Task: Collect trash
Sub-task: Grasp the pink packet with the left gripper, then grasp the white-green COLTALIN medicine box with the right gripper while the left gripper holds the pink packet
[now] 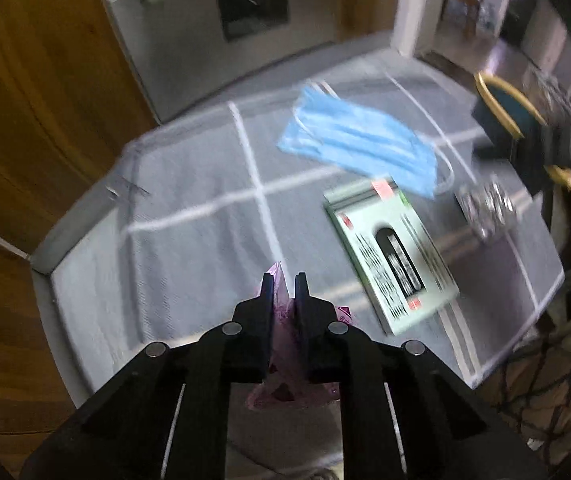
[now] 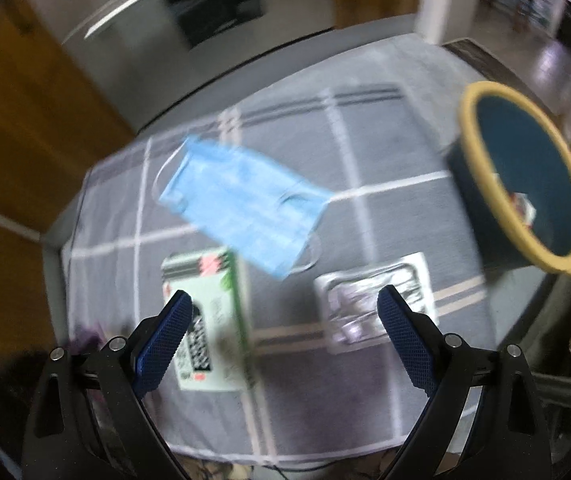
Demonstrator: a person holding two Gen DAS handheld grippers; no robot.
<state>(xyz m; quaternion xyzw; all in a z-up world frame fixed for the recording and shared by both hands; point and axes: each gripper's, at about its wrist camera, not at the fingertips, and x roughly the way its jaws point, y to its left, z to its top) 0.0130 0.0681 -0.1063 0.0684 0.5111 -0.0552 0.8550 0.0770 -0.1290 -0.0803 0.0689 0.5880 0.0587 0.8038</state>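
My left gripper point(image 1: 284, 282) is shut on a crumpled pink-purple wrapper point(image 1: 281, 344), held above the grey checked tablecloth point(image 1: 189, 248). A blue face mask point(image 1: 359, 140) lies ahead, with a pale green box point(image 1: 391, 248) beside it and an empty silver blister pack point(image 1: 485, 210) to the right. My right gripper point(image 2: 283, 300) is open and empty above the box point(image 2: 209, 320) and blister pack point(image 2: 369, 300). The mask point(image 2: 245, 204) lies beyond them. A dark blue bin with a yellow rim point(image 2: 525, 176) stands at the right, with some trash inside.
The bin also shows at the right edge of the left wrist view point(image 1: 503, 114). A steel fridge point(image 1: 221, 28) and wooden cabinets point(image 1: 37, 100) stand behind the table. A netted surface point(image 1: 541, 380) lies beyond the table's near right edge.
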